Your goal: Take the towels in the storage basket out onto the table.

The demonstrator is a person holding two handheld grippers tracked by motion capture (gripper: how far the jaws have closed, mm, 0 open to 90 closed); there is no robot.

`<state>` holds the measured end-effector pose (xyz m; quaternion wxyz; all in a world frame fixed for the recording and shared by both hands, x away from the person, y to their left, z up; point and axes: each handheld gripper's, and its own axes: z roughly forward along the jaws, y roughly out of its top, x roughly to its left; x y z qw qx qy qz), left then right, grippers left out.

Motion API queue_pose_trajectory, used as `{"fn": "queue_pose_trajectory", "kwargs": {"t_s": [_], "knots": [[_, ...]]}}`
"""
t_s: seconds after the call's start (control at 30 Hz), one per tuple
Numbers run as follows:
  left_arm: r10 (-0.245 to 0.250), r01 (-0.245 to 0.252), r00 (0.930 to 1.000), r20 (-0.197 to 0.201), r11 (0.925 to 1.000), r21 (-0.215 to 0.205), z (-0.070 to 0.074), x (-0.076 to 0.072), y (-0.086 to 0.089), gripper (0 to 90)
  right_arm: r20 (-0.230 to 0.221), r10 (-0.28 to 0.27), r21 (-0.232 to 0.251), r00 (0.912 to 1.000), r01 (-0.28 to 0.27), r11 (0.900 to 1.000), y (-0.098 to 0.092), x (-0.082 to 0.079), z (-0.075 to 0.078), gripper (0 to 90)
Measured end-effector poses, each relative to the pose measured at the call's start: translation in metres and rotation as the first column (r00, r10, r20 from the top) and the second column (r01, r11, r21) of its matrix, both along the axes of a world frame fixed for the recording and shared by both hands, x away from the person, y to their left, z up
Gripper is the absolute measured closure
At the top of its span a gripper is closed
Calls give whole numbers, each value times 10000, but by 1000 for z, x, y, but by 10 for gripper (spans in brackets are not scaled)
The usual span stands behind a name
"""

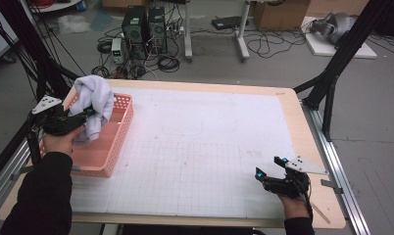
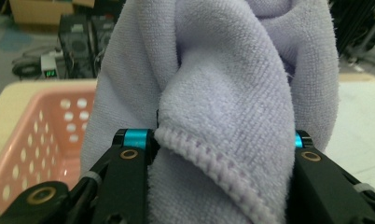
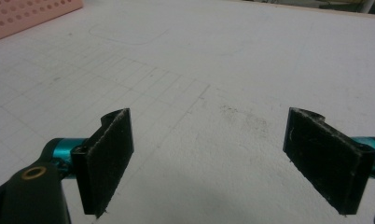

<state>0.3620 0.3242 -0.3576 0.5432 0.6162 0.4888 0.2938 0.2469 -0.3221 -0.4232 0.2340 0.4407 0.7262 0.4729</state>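
Observation:
A lilac towel [image 1: 93, 100] hangs bunched over the pink perforated basket [image 1: 117, 134] at the table's left, and my left gripper [image 1: 89, 113] is shut on it. In the left gripper view the thick folds of the towel [image 2: 232, 102] fill the gap between both black jaws, with the basket [image 2: 31, 140] below and to the left. My right gripper [image 1: 269, 167] rests near the table's front right corner, pointing left. Its pads [image 3: 108, 154] stand wide apart above the white gridded mat [image 3: 213, 70], with nothing between them.
The white gridded mat [image 1: 205, 142] covers most of the wooden table [image 1: 310, 142]. Black frame posts [image 1: 332, 73] rise at the right and left edges. Computers [image 1: 145, 24], cables and boxes lie on the floor beyond the table's far edge.

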Motion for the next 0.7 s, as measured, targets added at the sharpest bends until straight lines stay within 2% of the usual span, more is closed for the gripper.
{"fn": "queue_pose_trajectory", "kwargs": {"t_s": [0.07, 0.13, 0.27, 0.37, 0.4, 0.43, 0.5, 0.53, 0.63, 0.67, 0.7], "knots": [[-116, 117, 9999, 125, 9999, -91, 3, -1, -2, 596, 11, -22, 7, 10000, 22, 10000, 0, -1, 0, 147], [-516, 519, 9975, 477, 9986, -45, 11, -5, -10, 596, 22, -40, 59, 10000, 39, 10000, -1, -1, 0, 147], [-978, 988, 9910, 918, 9951, -62, 19, -10, -24, 595, 47, -32, 59, 10000, 32, 10000, -1, -1, 1, 147], [-1192, 1208, 9869, 1084, 9927, -75, 22, -12, -32, 596, 28, -42, 98, 10000, 42, 9999, 0, -1, 1, 147], [-1293, 1312, 9847, 1169, 9913, -86, 23, -13, -35, 595, 58, -29, 83, 10000, 28, 10000, 0, -1, 1, 147], [-1510, 1543, 9794, 1343, 9879, -143, 25, -15, -42, 595, 59, -19, 80, 10000, 19, 10000, 0, -1, 1, 147], [-1586, 1627, 9772, 1411, 9865, -179, 27, -16, -45, 594, 34, -11, 81, 10000, 11, 10000, 0, -1, 1, 147], [-1733, 1798, 9720, 1588, 9833, -272, 30, -18, -51, 594, 51, -7, 68, 10000, 6, 10000, 0, -1, 1, 147], [-1967, 2067, 9645, 1761, 9776, -404, 34, -20, -60, 594, 53, -20, 101, 10000, 20, 9999, 0, -1, 1, 147], [-1967, 2067, 9645, 1761, 9776, -404, 34, -20, -60, 594, 46, -15, 94, 10000, 14, 10000, 0, -1, 1, 147], [-2128, 2234, 9596, 1839, 9739, -391, 38, -21, -67, 594, 14, -25, 101, 10000, 25, 9999, 0, -1, 1, 147]]}}
